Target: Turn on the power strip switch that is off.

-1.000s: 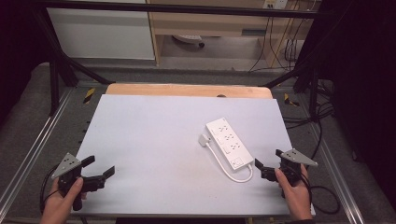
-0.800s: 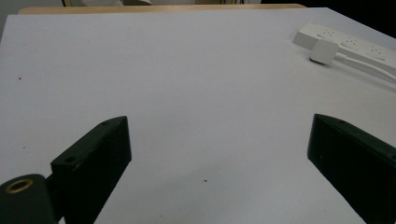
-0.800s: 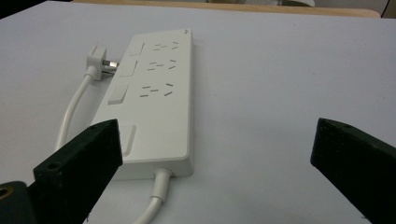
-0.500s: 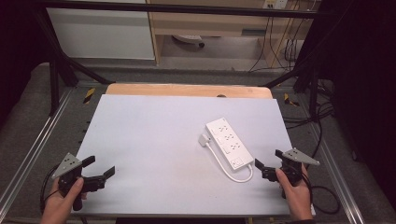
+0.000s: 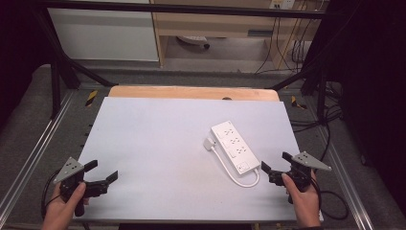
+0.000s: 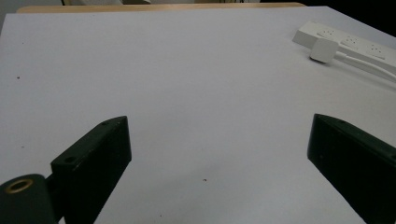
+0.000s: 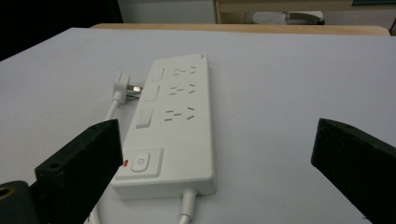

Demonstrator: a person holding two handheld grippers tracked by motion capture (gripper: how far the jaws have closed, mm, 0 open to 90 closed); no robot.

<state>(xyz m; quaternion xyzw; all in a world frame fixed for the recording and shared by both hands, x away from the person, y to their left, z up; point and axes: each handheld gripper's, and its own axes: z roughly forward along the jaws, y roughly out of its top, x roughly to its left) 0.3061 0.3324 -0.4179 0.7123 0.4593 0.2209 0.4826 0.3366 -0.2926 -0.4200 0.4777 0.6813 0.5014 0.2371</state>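
The power strip (image 6: 348, 39) runs off the left gripper view's right edge.

Power strip (image 5: 234, 145) on table (image 5: 158, 139) (plug (image 5: 209, 143) beside).

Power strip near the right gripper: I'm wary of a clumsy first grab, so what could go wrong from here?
The power strip lies flat and wide, so the open right gripper might slip off or push it. Its cable loops toward that gripper and could snag a jaw. The loose plug beside the strip may drag along if the strip is lifted.
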